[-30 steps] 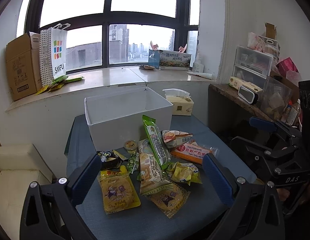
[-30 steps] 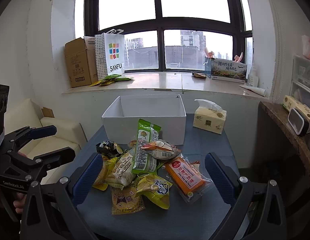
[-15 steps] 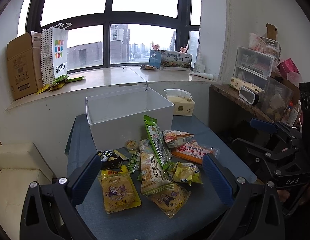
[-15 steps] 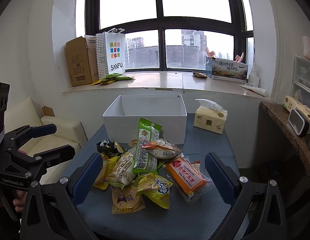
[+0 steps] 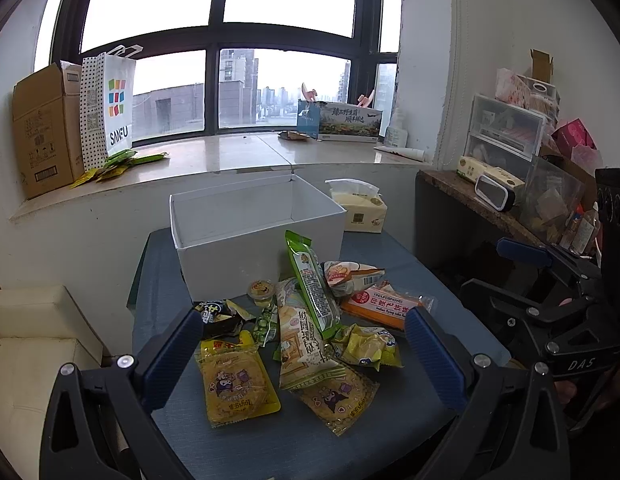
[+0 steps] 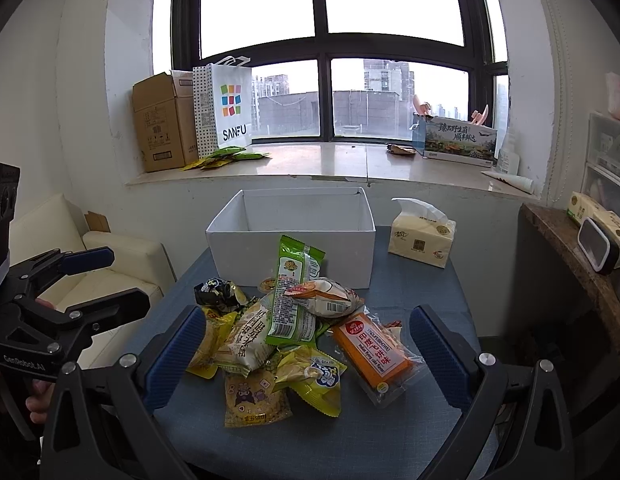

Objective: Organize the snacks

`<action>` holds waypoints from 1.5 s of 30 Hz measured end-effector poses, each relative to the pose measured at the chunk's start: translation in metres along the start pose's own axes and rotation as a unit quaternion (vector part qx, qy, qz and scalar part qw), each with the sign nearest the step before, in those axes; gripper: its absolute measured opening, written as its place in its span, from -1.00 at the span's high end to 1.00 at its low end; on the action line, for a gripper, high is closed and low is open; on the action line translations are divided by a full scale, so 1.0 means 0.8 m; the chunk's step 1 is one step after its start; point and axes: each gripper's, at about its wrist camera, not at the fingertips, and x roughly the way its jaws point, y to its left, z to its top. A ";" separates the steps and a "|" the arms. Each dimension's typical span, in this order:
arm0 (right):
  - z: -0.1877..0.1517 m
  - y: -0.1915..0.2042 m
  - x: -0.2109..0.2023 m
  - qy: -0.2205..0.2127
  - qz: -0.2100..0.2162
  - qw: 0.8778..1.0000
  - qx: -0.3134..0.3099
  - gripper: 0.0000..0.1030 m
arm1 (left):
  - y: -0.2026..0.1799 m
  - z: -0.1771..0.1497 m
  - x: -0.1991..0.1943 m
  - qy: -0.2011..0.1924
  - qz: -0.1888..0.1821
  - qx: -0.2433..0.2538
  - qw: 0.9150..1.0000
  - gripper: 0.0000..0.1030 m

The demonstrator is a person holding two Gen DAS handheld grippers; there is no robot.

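Observation:
A heap of snack packets lies on the blue table [image 5: 269,436] in front of an empty white box [image 5: 253,236]. A long green packet [image 5: 312,286] leans on the heap. An orange cake pack [image 6: 372,350] lies at the right, and a yellow packet [image 5: 233,384] at the left front. My left gripper [image 5: 303,354] is open and empty, held near the heap's front. My right gripper [image 6: 305,354] is open and empty, over the table's front right. Each gripper shows at the edge of the other's view.
A tissue pack [image 6: 422,240] stands right of the box. The windowsill behind holds a cardboard box [image 6: 161,120], a SANFU bag [image 6: 225,108] and a tissue carton [image 6: 458,140]. A white sofa [image 5: 25,336] is left; a cluttered shelf [image 5: 506,200] is right.
Both views have shifted only slightly; the heap and box sit a little nearer. Both grippers stay open and empty.

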 end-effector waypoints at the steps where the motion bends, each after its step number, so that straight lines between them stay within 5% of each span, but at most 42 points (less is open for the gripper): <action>1: 0.000 0.000 0.000 0.000 0.000 1.000 0.000 -1.00 | 0.001 0.000 0.000 0.000 -0.001 -0.001 1.000 -1.00; 36: -0.007 -0.005 0.006 0.009 0.030 0.999 0.004 -1.00 | 0.009 -0.002 0.000 0.002 -0.013 -0.019 1.000 -1.00; 45: -0.016 -0.024 0.094 0.057 0.018 0.998 -0.007 -1.00 | 0.012 -0.007 0.007 0.011 -0.019 -0.025 0.999 -1.00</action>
